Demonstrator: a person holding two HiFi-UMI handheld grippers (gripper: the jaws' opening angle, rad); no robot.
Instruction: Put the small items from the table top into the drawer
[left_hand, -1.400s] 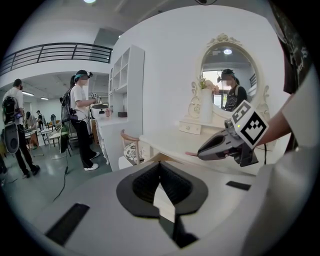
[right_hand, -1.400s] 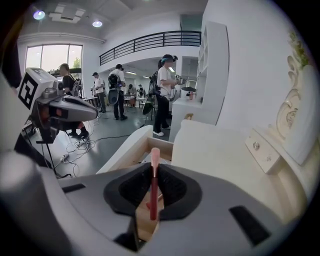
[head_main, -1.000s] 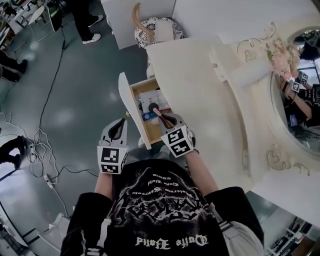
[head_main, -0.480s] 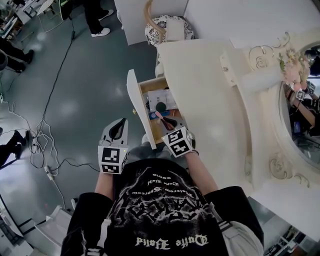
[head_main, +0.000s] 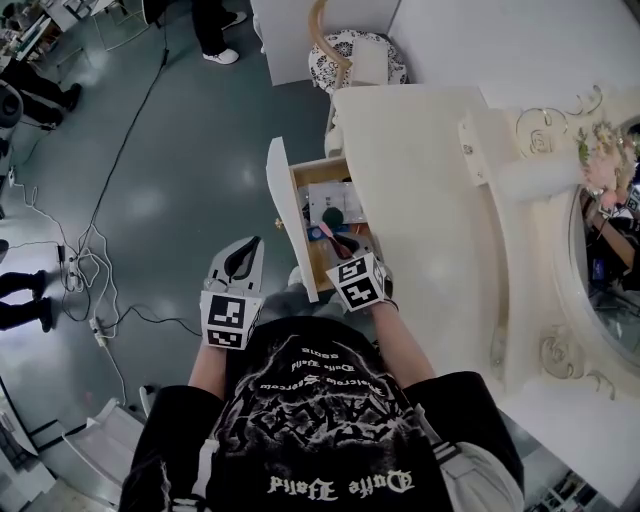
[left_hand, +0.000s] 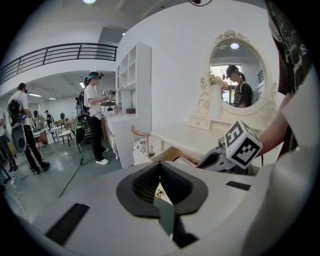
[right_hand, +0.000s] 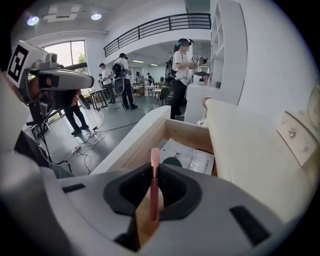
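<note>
Item 1: right gripper (head_main: 345, 250), held over the near end of the open drawer (head_main: 285, 215), pointing steeply down into it; fingers clenched on a thin pink stick (right_hand: 154, 192), which stands upright between the pads, its rounded top rising just above them. Whether the stick's lower end touches the drawer floor cannot be told. Item 2: left gripper (head_main: 240, 262), out over the grey floor (head_main: 160, 200) just beside the drawer's white front panel, well clear of the contents; fingers pressed together at the tips, nothing between them. Item 3: drawer, pulled out from the left side of the cream bench (head_main: 430, 180), wooden inside. Contents seen from the head view and the right gripper view: a white printed leaflet (right_hand: 192, 157) lying flat toward the far end, a dark round item (right_hand: 172, 161) resting on the leaflet's near edge, and a small blue item (head_main: 316, 233) beside the gripper tips. Item 4: bench top, pale and bare in the part that shows, with an oval mirror (head_main: 610, 290) in an ornate frame at its back. Item 5: chair (head_main: 350, 50) with a patterned seat and curved wooden back, standing beyond the drawer. Item 6: black cables (head_main: 90, 270) trailing across the floor at the left. Item 7: other persons standing further off in the room.
</note>
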